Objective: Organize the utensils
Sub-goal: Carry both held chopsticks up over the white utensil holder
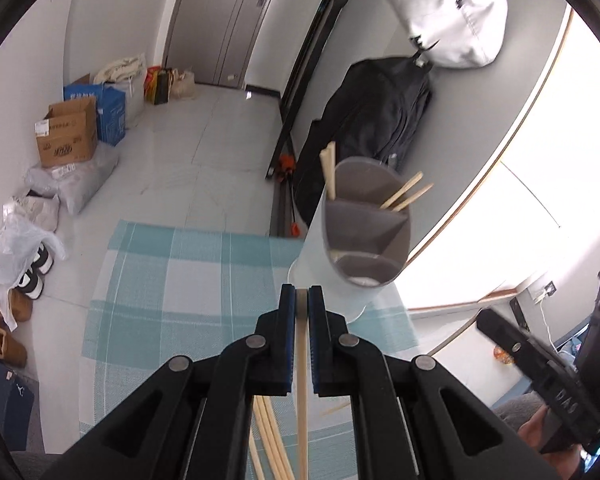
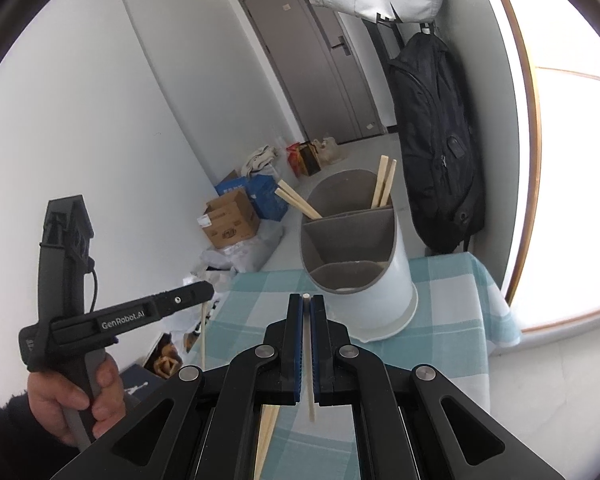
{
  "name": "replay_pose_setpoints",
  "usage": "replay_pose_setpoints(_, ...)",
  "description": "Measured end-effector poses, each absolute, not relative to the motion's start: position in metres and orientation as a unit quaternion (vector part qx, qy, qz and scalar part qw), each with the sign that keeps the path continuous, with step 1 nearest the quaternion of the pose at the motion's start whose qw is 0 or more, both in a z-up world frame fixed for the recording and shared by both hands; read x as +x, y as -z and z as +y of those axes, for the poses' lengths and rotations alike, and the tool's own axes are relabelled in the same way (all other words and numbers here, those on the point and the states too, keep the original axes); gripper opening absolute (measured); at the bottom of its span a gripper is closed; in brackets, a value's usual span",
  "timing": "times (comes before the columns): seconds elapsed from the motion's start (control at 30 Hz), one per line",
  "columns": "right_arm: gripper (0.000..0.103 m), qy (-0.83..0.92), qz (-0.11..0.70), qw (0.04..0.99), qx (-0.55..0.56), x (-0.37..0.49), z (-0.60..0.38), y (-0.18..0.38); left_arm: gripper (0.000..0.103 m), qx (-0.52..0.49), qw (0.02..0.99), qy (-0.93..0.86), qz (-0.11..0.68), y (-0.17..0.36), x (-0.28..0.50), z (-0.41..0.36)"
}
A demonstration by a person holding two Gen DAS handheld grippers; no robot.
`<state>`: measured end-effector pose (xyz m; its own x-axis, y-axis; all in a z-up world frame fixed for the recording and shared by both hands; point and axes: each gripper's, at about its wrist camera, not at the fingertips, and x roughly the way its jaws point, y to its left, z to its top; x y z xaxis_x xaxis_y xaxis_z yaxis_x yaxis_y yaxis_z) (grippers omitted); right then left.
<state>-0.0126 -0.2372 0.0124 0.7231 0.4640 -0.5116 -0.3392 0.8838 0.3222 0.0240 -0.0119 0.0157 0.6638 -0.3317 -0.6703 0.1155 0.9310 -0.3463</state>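
Gripping one chopstick apiece. Your left gripper (image 1: 302, 294) is clamped on a pale wooden chopstick (image 1: 302, 380); the stick runs back between the blue-edged pads and out below the jaws. Your right gripper (image 2: 307, 302) is likewise closed on its own chopstick (image 2: 309, 356), tip showing just at the front of the pads, tail hanging out beneath.

The utensil holder (image 1: 364, 236) stands on the checked teal-and-white tablecloth (image 1: 172, 280), a white tub with a grey divided insert. Its rear compartment holds chopsticks already: one pair upright (image 2: 384, 184), another pair leaning out to the side (image 2: 298, 200). The nearer compartments hold no sticks that you can see. Both grippers sit just short of the holder, not touching it.

More loose chopsticks (image 1: 272, 440) lie on the cloth under your left gripper.

From the right wrist view your left hand (image 2: 72, 396) wraps the other tool's handle. Behind the table: a black backpack (image 2: 436, 140) hanging on the wall, a white bag (image 1: 448, 12) above it, cardboard boxes (image 1: 66, 136) on the floor.
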Motion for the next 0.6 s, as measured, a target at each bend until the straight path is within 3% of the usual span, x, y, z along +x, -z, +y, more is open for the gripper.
replay_pose_setpoints(0.23, 0.003, -0.213, 0.291, 0.926, 0.113, -0.019, -0.24, -0.033, 0.002, -0.131, 0.933, 0.126, 0.31, -0.054, 0.018, -0.01)
replay_pose_setpoints(0.6, 0.003, -0.212, 0.263, 0.935, 0.108, -0.001, -0.246, -0.107, 0.002, -0.137, 0.947, 0.12, 0.264, -0.091, 0.058, -0.016)
